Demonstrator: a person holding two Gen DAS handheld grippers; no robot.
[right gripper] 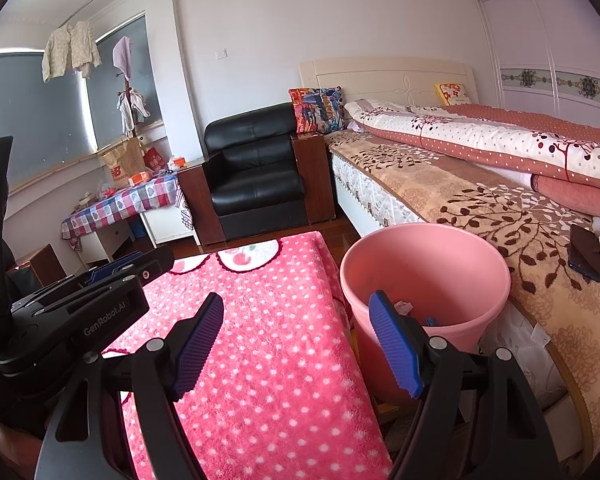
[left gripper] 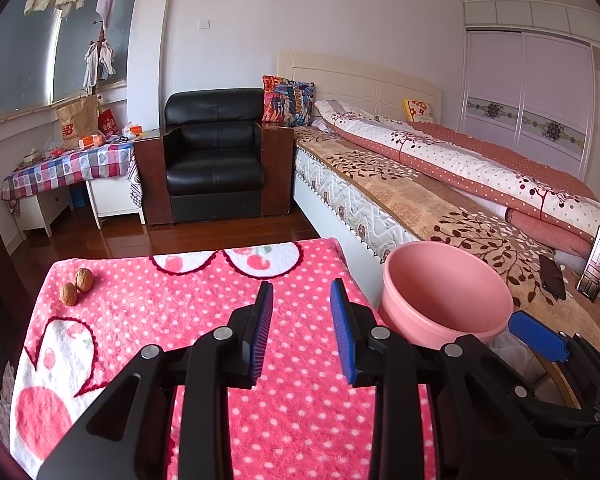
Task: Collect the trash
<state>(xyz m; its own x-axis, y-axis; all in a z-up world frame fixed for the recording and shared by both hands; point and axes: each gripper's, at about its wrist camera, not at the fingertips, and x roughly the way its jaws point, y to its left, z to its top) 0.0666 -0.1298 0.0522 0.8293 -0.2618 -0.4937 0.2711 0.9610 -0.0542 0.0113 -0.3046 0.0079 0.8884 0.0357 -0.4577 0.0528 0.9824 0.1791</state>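
Gaping empty, both ribbed blue fingers (left gripper: pixel 342 332), fuzzy dotted blanket (left gripper: pixel 204 320), wrinkled walnuts (left gripper: pixel 76 286), smooth round bucket (right gripper: pixel 460 264)

Two wrist views, both facing down the bedroom

My left camera looks low over the pink spotted blanket (left gripper: pixel 300 280); my right sits just beside it, nearer the pink bin (right gripper: pixel 424 264). Both share blanket, bin, bed (left gripper: pixel 440 184) and armchair (right gripper: pixel 256 168).

I get even, soft daylight in both feeds, sharp in the middle; fisheye bends the wardrobe (left gripper: pixel 528 92) and window (left gripper: pixel 16 60), corners go black, and the wood floor (left gripper: pixel 204 236) shows a faint sheen
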